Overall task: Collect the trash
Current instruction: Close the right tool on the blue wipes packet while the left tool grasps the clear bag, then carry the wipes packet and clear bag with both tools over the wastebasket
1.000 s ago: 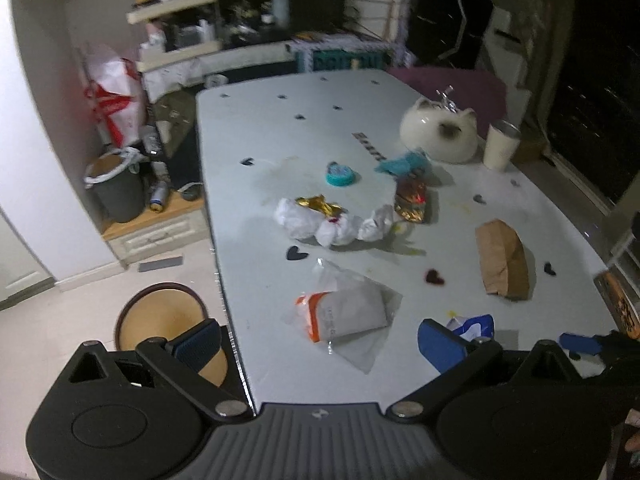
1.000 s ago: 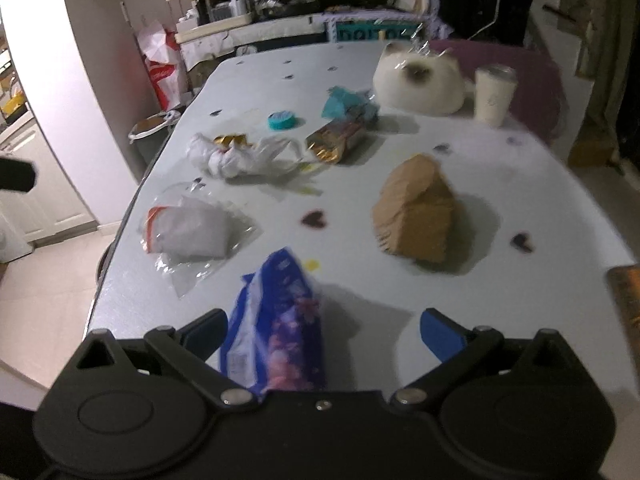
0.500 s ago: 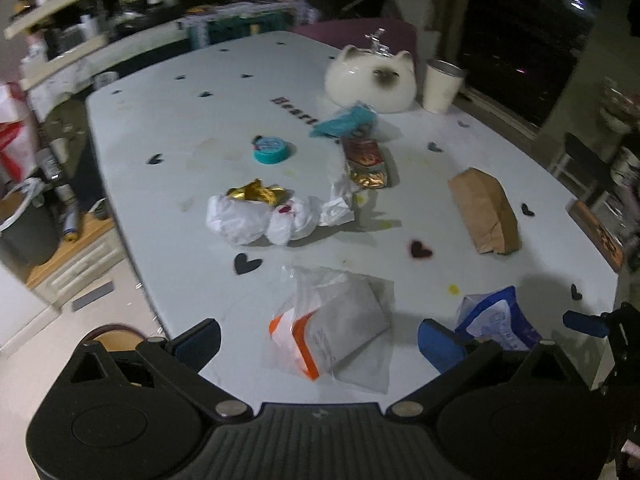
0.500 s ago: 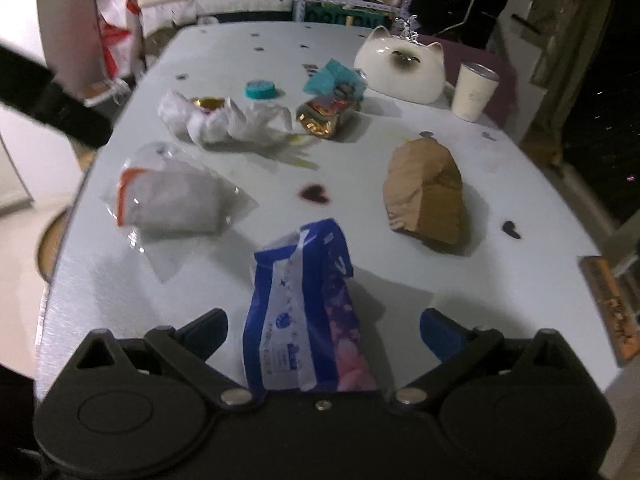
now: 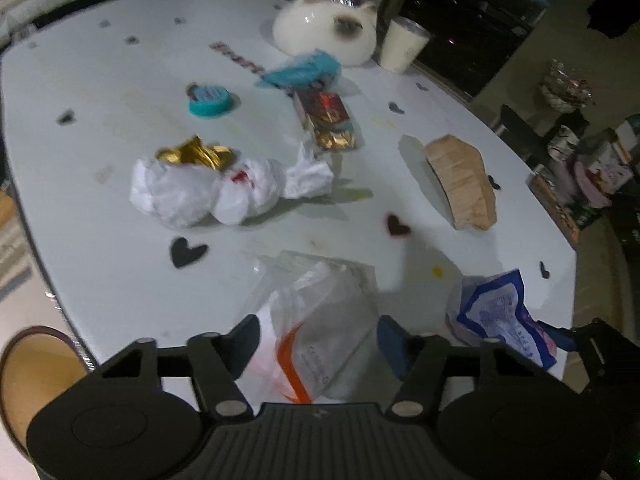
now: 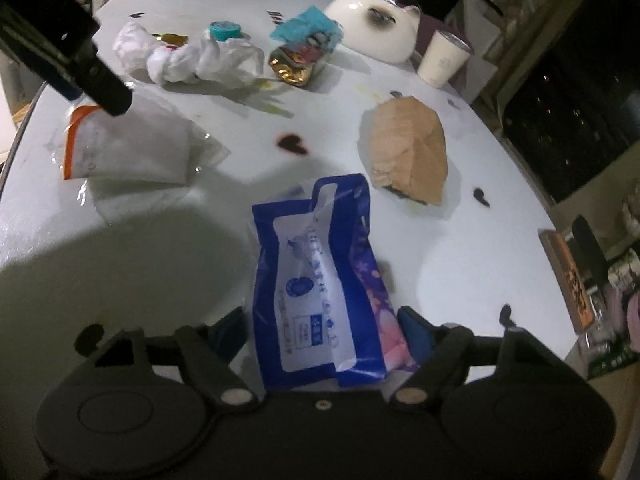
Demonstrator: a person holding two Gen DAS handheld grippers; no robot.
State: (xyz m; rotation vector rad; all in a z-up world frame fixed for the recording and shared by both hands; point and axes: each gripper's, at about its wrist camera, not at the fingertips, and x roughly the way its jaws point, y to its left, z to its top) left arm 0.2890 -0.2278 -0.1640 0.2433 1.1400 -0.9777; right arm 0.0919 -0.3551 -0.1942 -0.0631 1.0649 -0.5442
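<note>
Trash lies on a white table (image 5: pixel 100 80). My left gripper (image 5: pixel 320 338) is open, its fingers on either side of a clear plastic bag with an orange stripe (image 5: pixel 316 320), which also shows in the right wrist view (image 6: pixel 120 148). My right gripper (image 6: pixel 320 330) is open around a blue and white pouch (image 6: pixel 316 276), which also shows in the left wrist view (image 5: pixel 500 312). Further off lie crumpled white paper (image 5: pixel 208 188), gold foil (image 5: pixel 192 154), a snack wrapper (image 5: pixel 328 120), a teal wrapper (image 5: pixel 304 68) and a brown paper bag (image 5: pixel 460 180).
A teal lid (image 5: pixel 210 102), a white cat-shaped dish (image 5: pixel 328 28) and a paper cup (image 5: pixel 402 48) stand at the far side. A round wooden stool (image 5: pixel 32 372) is below the table's left edge. Cluttered shelves are to the right.
Both grippers have moved forward over the table. The clear bag now sits between the left fingers, the blue pouch between the right fingers. Both pairs of jaws have narrowed.
</note>
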